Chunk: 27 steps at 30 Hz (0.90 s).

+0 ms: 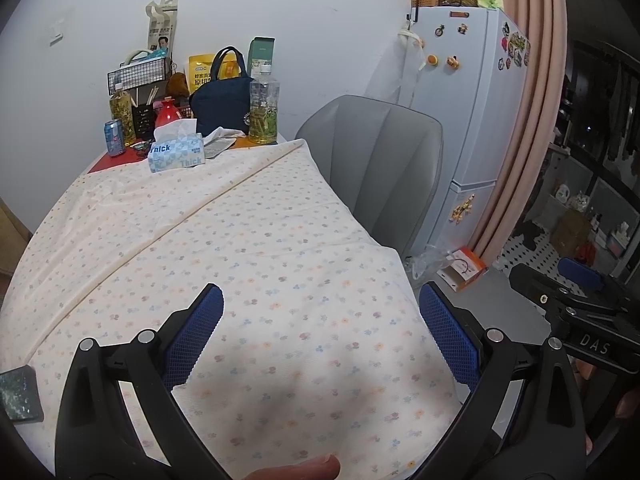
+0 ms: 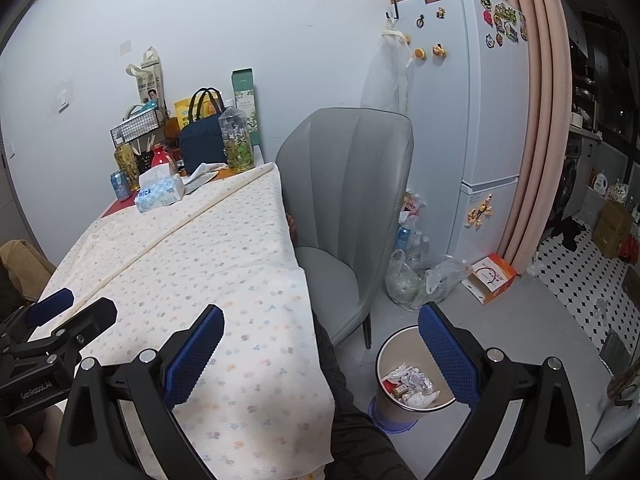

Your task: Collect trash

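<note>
Covering the table, the floral cloth (image 1: 256,240) lies bare between both grippers. On the floor beside the grey chair (image 2: 352,184), the bin (image 2: 390,350) holds crumpled trash (image 2: 412,384). Left gripper (image 1: 320,336) and right gripper (image 2: 320,356) are spread wide, holding nothing.

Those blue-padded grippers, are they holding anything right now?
No. The left gripper and right gripper are both open and empty above the tablecloth.

- table (image 1: 256,248) under floral cloth; tissue box (image 1: 176,154), blue can (image 1: 115,137), bottle (image 1: 263,108), navy bag (image 1: 220,104) at far end
- floor (image 2: 500,320): trash bin (image 2: 414,386), plastic bags (image 2: 420,276), orange box (image 2: 493,278)
</note>
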### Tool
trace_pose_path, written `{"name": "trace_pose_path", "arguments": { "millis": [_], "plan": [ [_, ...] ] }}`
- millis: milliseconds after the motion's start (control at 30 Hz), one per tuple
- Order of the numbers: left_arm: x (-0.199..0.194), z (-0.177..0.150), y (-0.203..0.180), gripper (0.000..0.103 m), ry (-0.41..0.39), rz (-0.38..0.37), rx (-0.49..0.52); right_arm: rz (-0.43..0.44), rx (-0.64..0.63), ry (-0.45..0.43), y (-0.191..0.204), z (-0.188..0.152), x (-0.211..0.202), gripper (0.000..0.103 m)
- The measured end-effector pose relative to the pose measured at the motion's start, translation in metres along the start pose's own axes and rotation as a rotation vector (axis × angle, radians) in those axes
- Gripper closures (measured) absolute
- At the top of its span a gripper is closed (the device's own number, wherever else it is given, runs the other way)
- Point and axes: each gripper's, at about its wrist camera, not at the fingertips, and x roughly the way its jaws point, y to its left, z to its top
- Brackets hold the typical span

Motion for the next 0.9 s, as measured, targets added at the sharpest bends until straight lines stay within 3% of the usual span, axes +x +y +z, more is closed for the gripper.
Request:
{"name": "trace_pose_path", "arguments": {
  "millis": [900],
  "plan": [
    [0.0000,-0.0018,0.0005,0.006,0.016,-0.005,0.002,0.007,-0.007,0.012,0.0011,-0.0028,0.0021,0.008]
  ]
}}
